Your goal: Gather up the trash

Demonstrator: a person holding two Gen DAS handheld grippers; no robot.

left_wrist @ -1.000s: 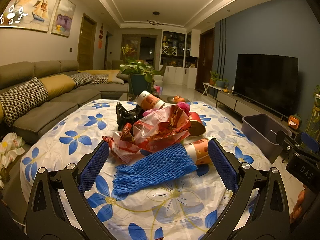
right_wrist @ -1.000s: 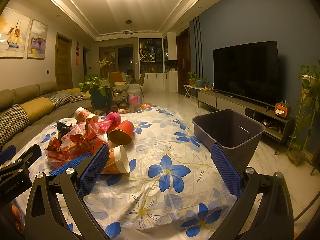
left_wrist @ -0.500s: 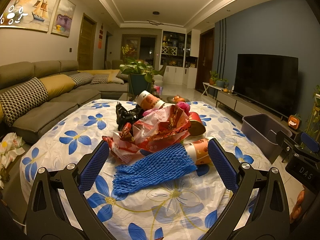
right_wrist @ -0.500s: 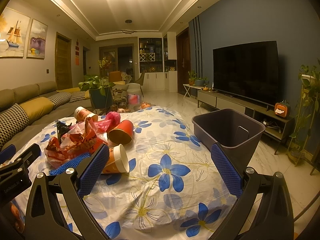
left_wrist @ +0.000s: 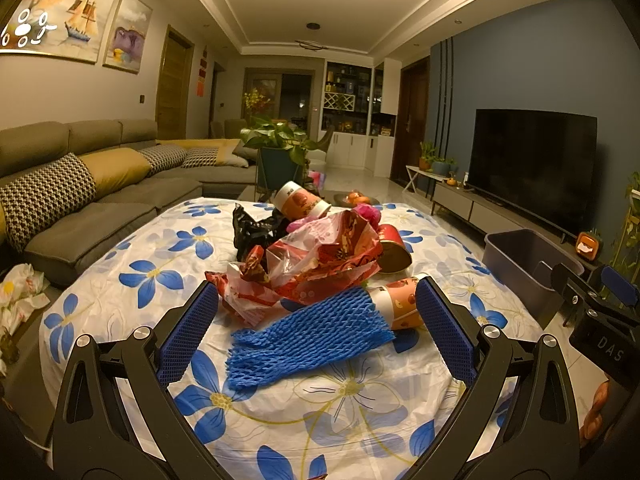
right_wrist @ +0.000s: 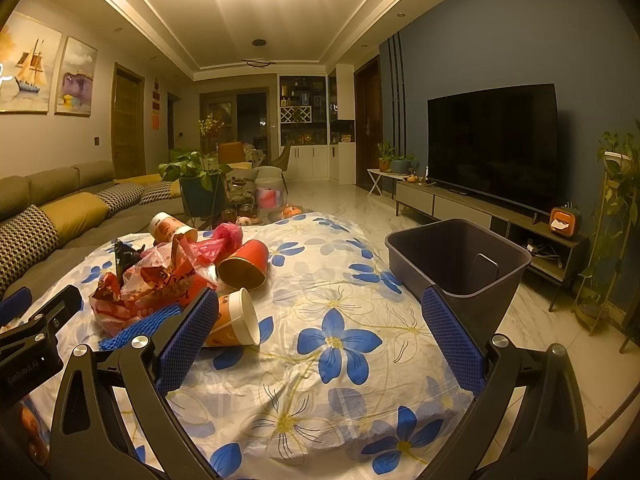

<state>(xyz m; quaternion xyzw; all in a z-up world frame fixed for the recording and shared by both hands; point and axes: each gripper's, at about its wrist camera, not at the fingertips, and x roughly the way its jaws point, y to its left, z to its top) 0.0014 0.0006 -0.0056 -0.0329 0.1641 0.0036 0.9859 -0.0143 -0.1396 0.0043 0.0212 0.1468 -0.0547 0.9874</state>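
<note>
A: Left claw (left_wrist: 316, 324) spread wide, nothing between the blue pads, hovering just above a blue foam net sleeve (left_wrist: 308, 338) lying flat on the table (left_wrist: 160, 264) with its blue-flower cloth.

B: Right claw (right_wrist: 320, 332) equally wide apart, empty too, poised over bare cloth nearer the table's right edge.

A: Trash heaped mid-table: crumpled red-and-clear plastic bag (left_wrist: 320, 260) touching the far end of the foam sleeve, black plastic bag (left_wrist: 252, 232) behind it.

B: Paper cups as well. Orange-printed cup (right_wrist: 234, 318) on its side, mouth toward the right claw, just beside that claw's left finger. Red cup (right_wrist: 244, 266) also tipped over, right behind it.

A: Third cup (left_wrist: 302, 202) at the far end of the heap, propped at a tilt. Pink plastic bag (left_wrist: 366, 212) next to it.

B: Grey bin (right_wrist: 460, 260) off the table's right side, open top, inside looking empty. Well apart from the heap.

A: Crumpled white wrappers (left_wrist: 20, 292) on the floor by the sofa (left_wrist: 100, 208), far left.

B: Television (right_wrist: 492, 144) dark on the blue wall.
</note>
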